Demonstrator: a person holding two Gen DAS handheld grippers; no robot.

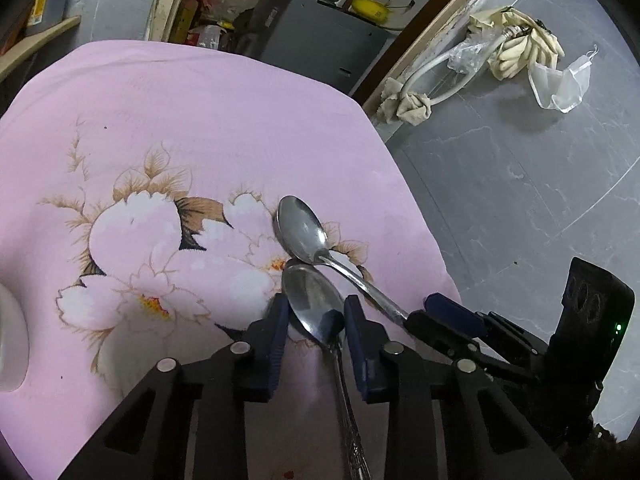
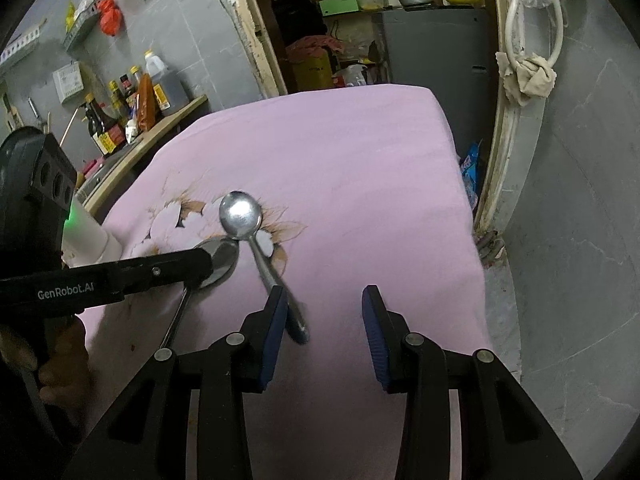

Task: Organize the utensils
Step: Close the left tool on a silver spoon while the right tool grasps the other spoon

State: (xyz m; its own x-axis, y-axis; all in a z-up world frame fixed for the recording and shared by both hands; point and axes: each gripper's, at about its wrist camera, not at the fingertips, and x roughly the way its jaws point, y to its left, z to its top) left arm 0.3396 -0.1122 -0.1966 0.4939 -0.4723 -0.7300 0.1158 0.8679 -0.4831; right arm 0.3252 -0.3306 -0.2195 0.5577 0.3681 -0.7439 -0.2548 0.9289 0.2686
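Two steel spoons lie on a pink flowered cloth (image 1: pixel 200 128). The near spoon (image 1: pixel 310 300) has an ornate handle and lies between the fingers of my left gripper (image 1: pixel 314 316); the jaws stand open around its bowl, not touching it. The far spoon (image 1: pixel 300 228) lies just beyond, its handle reaching right toward my right gripper (image 1: pixel 436 312). In the right wrist view the far spoon (image 2: pixel 242 216) lies with its handle end beside the left finger of my open right gripper (image 2: pixel 324 304). The near spoon's bowl (image 2: pixel 222 260) is partly hidden by the left gripper (image 2: pixel 192 264).
A white cup (image 1: pixel 10 344) stands at the cloth's left edge, also in the right wrist view (image 2: pixel 90 236). The cloth's right edge drops to a grey floor (image 1: pixel 520 200). Sauce bottles (image 2: pixel 120 108) stand on a shelf at the far left. A doorway with a grey cabinet (image 2: pixel 432 40) lies behind.
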